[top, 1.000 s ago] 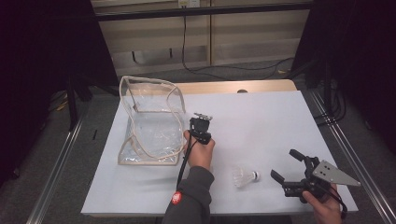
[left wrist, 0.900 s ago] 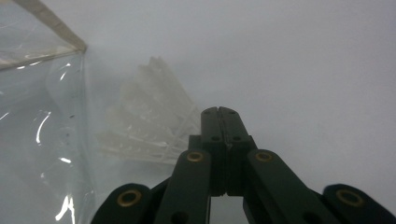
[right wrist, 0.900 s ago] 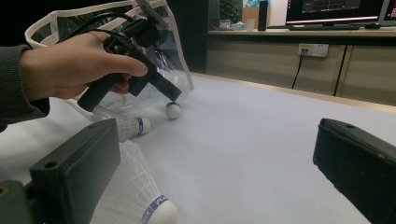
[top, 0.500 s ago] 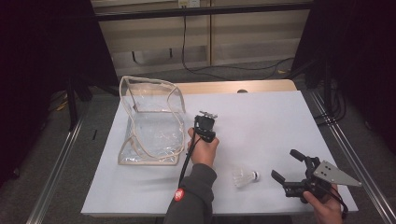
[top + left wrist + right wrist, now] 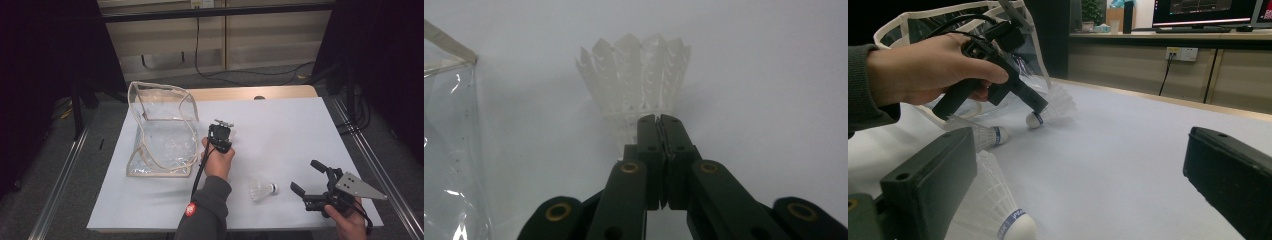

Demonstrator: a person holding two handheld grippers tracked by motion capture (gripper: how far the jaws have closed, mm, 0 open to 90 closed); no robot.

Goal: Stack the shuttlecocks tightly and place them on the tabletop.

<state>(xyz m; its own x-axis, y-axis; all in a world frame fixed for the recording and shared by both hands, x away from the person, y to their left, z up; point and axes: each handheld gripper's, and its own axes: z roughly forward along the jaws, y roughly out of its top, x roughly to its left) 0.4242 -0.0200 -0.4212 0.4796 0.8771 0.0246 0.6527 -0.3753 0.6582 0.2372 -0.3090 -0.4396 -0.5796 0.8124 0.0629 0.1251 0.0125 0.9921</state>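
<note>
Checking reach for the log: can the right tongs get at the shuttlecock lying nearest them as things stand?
Probably yes: the right tongs are open, and the shuttlecock lies on the white table just beside them with nothing between.

High view looks down and forward over the whole tabletop [image 5: 280, 130]. Left gripper view sits very close, facing a shuttlecock [image 5: 636, 80] beside the clear bag [image 5: 449, 150]. Right gripper view looks low across the tabletop; shares that shuttlecock and bag.
</note>
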